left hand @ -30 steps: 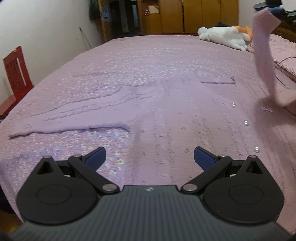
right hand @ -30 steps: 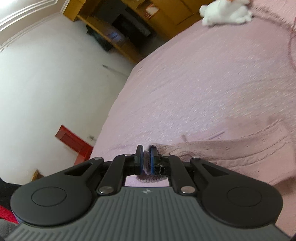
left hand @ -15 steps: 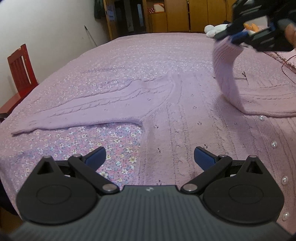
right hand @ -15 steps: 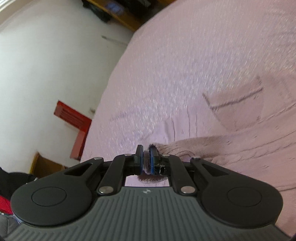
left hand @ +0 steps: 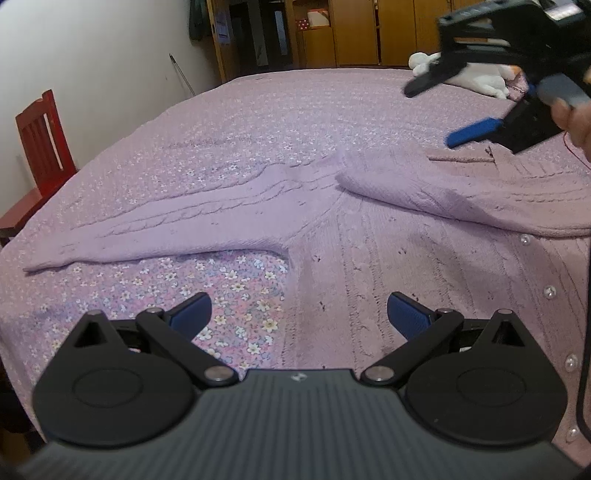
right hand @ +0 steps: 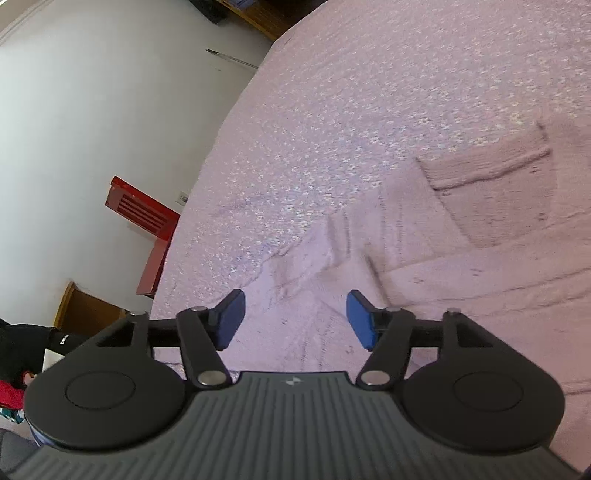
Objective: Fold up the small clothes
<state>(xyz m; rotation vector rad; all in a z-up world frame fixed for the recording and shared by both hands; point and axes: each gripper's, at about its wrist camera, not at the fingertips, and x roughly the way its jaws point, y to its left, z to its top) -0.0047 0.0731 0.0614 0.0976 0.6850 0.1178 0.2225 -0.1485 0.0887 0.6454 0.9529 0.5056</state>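
A lilac knitted cardigan (left hand: 369,258) with pearl buttons lies spread on the bed. Its left sleeve (left hand: 177,218) stretches out flat to the left. The other sleeve (left hand: 436,195) lies folded across the body, its cuff near the middle. My left gripper (left hand: 299,314) hovers open above the cardigan's lower left edge with nothing in it. In the left wrist view my right gripper (left hand: 454,110) is open above the folded sleeve, held by a hand (left hand: 576,118). In the right wrist view the right gripper (right hand: 295,321) is open over the cardigan (right hand: 461,295), empty.
The bed carries a pink flowered bedspread (left hand: 229,295). A red wooden chair (left hand: 37,147) stands by the white wall at the left. A white plush toy (left hand: 480,74) lies at the far right of the bed. Wooden cupboards (left hand: 351,33) line the back wall.
My right gripper carried the sleeve down and left across the cardigan, then opened and let it go; the sleeve now lies folded on the body. The left gripper stayed open.
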